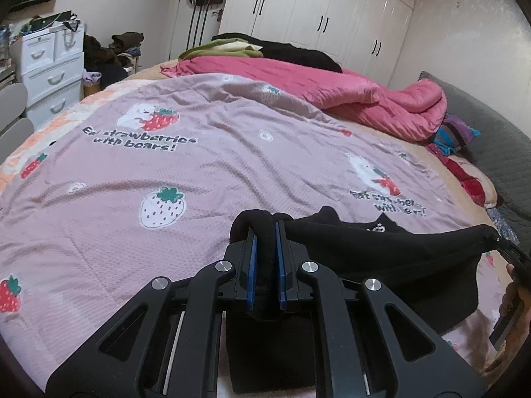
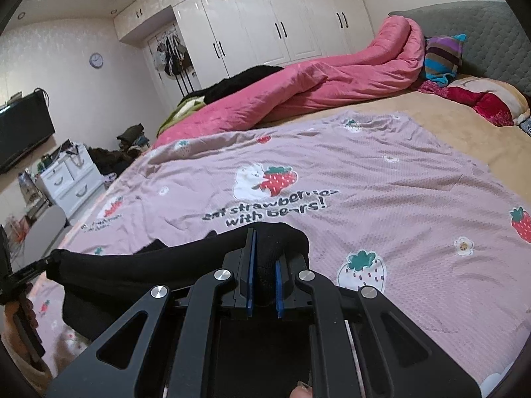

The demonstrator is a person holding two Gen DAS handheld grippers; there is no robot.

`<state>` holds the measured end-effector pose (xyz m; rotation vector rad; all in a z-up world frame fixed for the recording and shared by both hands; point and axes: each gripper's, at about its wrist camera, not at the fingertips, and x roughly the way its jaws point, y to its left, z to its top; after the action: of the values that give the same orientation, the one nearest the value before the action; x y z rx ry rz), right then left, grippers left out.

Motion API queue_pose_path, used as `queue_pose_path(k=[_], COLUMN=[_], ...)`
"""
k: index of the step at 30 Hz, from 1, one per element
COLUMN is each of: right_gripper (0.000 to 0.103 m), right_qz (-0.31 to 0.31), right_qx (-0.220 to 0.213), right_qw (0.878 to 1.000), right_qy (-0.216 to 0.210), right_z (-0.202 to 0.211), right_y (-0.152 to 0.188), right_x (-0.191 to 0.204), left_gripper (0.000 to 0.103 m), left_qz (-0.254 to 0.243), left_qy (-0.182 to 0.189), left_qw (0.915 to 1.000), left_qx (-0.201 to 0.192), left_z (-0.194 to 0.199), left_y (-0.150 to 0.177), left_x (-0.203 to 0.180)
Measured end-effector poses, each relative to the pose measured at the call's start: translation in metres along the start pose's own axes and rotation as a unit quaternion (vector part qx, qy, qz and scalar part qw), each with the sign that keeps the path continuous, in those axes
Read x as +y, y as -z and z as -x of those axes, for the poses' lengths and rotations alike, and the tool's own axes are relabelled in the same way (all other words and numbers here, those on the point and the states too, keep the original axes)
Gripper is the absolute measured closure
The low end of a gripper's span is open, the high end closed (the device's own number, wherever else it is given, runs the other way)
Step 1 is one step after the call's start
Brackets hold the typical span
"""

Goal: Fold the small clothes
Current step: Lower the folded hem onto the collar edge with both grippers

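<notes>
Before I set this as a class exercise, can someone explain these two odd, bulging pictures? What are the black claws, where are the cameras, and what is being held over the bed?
There is no robot here. A person holds a hand-operated two-finger gripper in each hand, and each gripper carries a wide-angle camera looking along its fingers, hence the bulging look.

One picture looks out from the left gripper, the other from the right gripper. Both are shut on a black garment, stretched between them above a pink strawberry-and-bear blanket spread on the bed. A rolled pink quilt lies farther back, in front of a white wardrobe.
</notes>
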<state>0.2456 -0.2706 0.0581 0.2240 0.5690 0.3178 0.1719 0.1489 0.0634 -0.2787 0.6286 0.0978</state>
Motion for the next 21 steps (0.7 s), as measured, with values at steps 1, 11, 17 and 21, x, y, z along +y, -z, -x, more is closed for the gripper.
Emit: queue_pose_path(k=[1,11,17,21], right_gripper=[0.094,0.057,0.075,0.087], right_qz=[-0.002,-0.012,0.031,0.085], right_qx=[0.005,0.02,0.017,0.065], right_qw=[1.0,0.999,0.999,0.994], right_qy=[0.002,0.033,0.013,0.001], right_z=[-0.004,-0.015,0.006,0.002], right_y=[0.001,0.013,0.02,0.033], right_x=[-0.002,-0.014,0.001,0.02], left_gripper=[0.097,0.081,0.081,0.081], left_qz=[0.0,0.003,-0.014,-0.04], left_qy=[-0.002,-0.037,-0.029,-0.012], left_qw=[1.0,0.9993,0.9994,0.999], left_qx=[0.001,-0.004,-0.013,0.015], left_z=[-0.003,-0.003,0.021,0.021], left_y=[0.001,0.01,0.026,0.045], left_x=[0.001,0.007,-0.002,-0.016])
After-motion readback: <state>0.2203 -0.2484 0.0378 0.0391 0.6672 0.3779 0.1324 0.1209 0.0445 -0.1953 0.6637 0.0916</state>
